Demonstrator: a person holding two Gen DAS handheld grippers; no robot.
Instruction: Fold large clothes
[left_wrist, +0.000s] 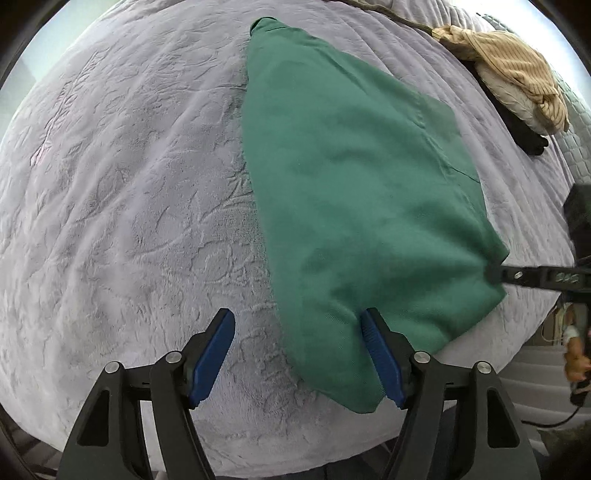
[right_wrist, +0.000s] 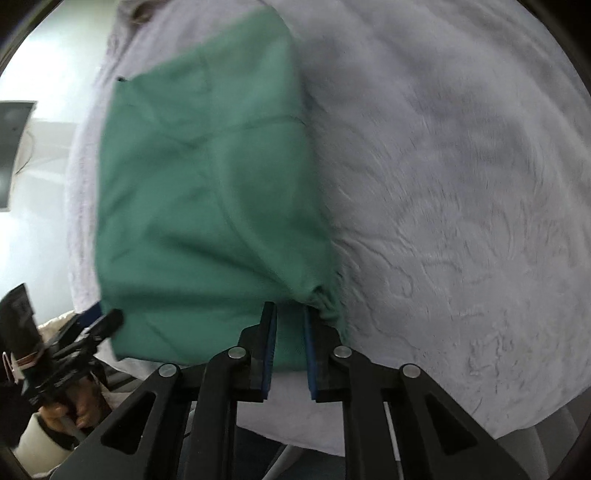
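Observation:
A green garment (left_wrist: 351, 177) lies folded on a pale quilted bed cover (left_wrist: 129, 184), reaching from the near edge toward the far side. My left gripper (left_wrist: 297, 315) is open above the garment's near left corner. Its right blue pad (left_wrist: 376, 350) sits over the green hem and its left one over bare cover, neither pressing. My right gripper (right_wrist: 288, 310) is shut on a bunched corner of the garment (right_wrist: 207, 192). In the left wrist view the right gripper (left_wrist: 495, 275) pinches the cloth's near right corner. The right wrist view shows the left gripper (right_wrist: 107, 321) held in a hand at the lower left.
A pile of beige striped clothes (left_wrist: 517, 74) lies over a black item (left_wrist: 528, 140) at the far right of the bed. The bed's near edge (right_wrist: 295, 435) runs just below both grippers. A dark screen (right_wrist: 11, 147) hangs on the wall to the left.

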